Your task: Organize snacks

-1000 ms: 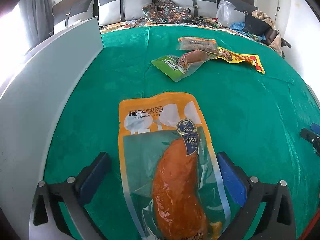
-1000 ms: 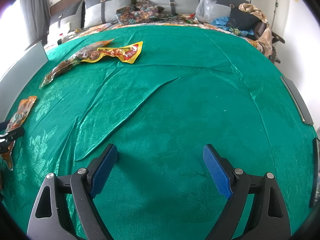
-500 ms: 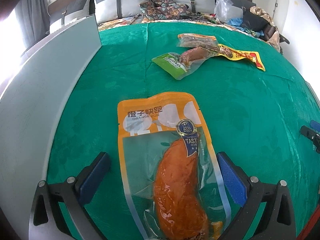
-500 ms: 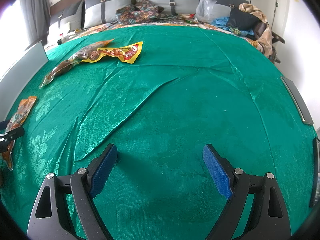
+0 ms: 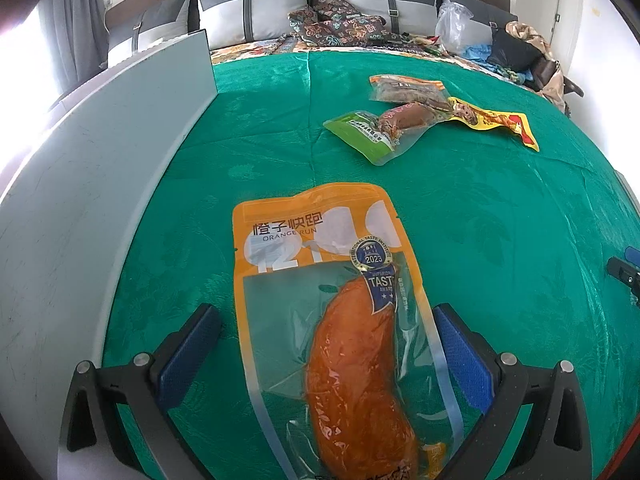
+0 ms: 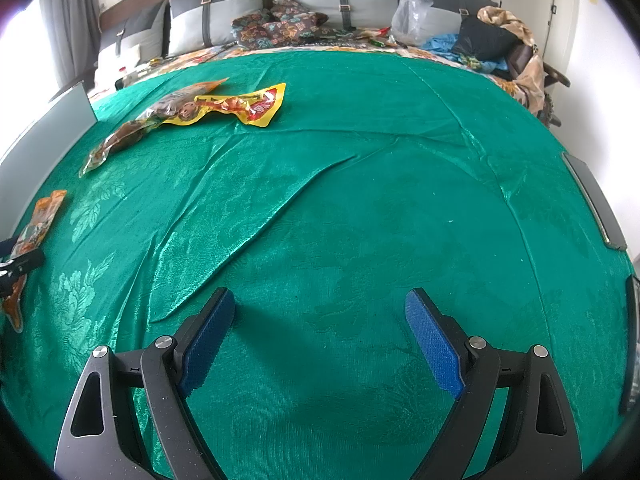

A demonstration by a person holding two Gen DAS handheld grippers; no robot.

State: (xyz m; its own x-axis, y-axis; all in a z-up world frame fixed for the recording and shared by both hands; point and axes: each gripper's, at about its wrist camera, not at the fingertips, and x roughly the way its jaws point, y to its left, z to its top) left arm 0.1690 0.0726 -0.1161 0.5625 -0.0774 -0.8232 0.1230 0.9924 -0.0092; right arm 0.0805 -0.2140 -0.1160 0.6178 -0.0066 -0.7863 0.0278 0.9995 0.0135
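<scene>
An orange "Orange Run" snack pack (image 5: 336,292) with an orange sausage-shaped piece inside lies flat on the green cloth (image 5: 500,208), between the fingers of my open left gripper (image 5: 326,344). The pads do not touch it. It also shows at the left edge of the right wrist view (image 6: 38,220). Further back lie a green pack (image 5: 366,134), a clear brown pack (image 5: 404,88) and a yellow pack (image 5: 494,122), overlapping. The yellow pack (image 6: 244,106) shows in the right wrist view too. My right gripper (image 6: 320,340) is open and empty over bare cloth.
A grey board (image 5: 92,184) stands along the left side of the cloth. Pillows (image 5: 248,8), a plastic bag (image 5: 452,28) and clothes (image 5: 524,48) lie at the back. The cloth has folds near the middle (image 6: 280,204).
The left gripper has drawn back and tilted slightly, so the far packs and the board appear a little lower. The right gripper has not moved.
</scene>
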